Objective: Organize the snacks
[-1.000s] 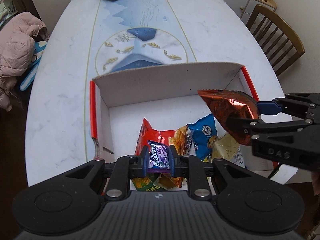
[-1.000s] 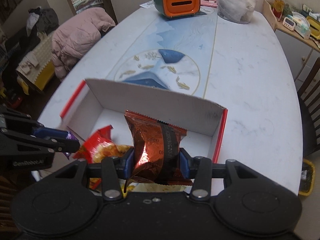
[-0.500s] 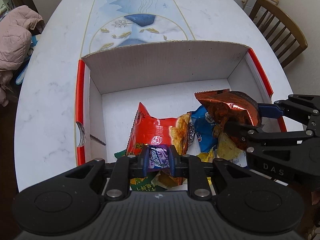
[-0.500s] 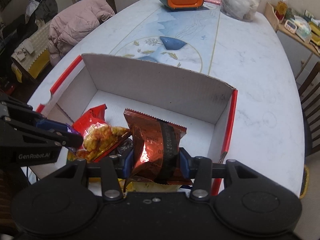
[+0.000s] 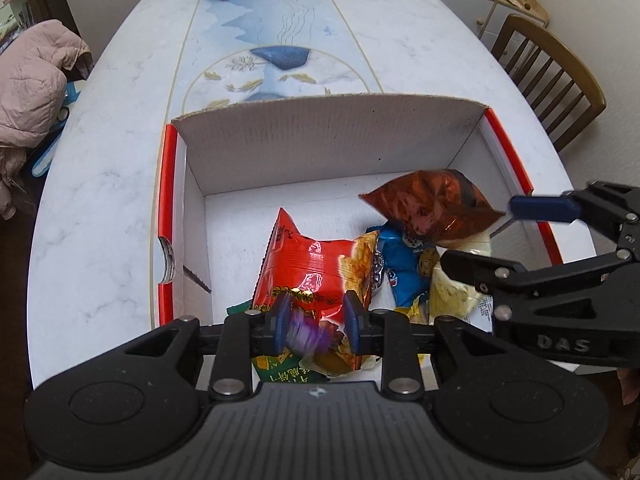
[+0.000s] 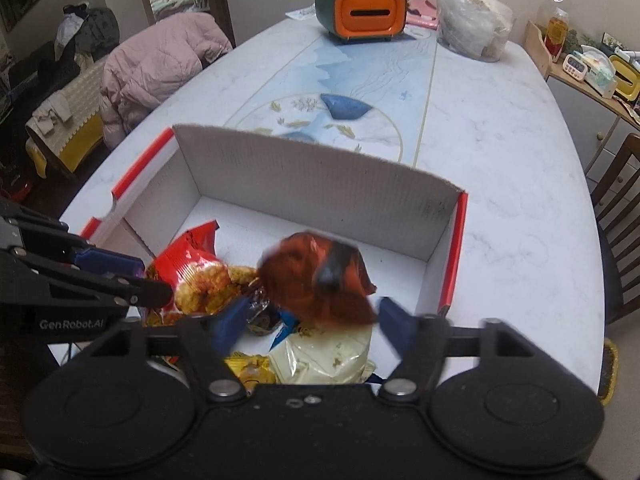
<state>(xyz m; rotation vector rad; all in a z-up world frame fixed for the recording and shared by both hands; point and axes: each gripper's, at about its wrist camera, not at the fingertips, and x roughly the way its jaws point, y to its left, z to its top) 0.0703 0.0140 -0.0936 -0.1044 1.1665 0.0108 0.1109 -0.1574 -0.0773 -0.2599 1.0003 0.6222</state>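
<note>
Both grippers hover over the near end of the open cardboard box [image 5: 328, 128], which fills the centre of each frame. Your left gripper [image 5: 316, 322] has its fingers spread; the small purple packet [image 5: 306, 336] appears as a blur between them, dropping free. Your right gripper [image 6: 310, 322] is also spread wide, and the copper foil bag [image 6: 316, 280], blurred, is falling just ahead of it onto the pile.

To complete the release cleanly:
1. Hold both grippers level above the box until each packet settles.
2. Keep the fingers spread so that no foil edge snags on a pad.
3. Lift straight up, clear of the box walls.

Count in the box, lower centre of the left view: one red chip bag [image 5: 316, 264], one blue cookie packet [image 5: 404, 268], one pale yellow bag [image 5: 456, 288], one green packet [image 5: 284, 376] partly hidden, plus the two falling items. Further packets may lie underneath; you cannot tell.
</note>
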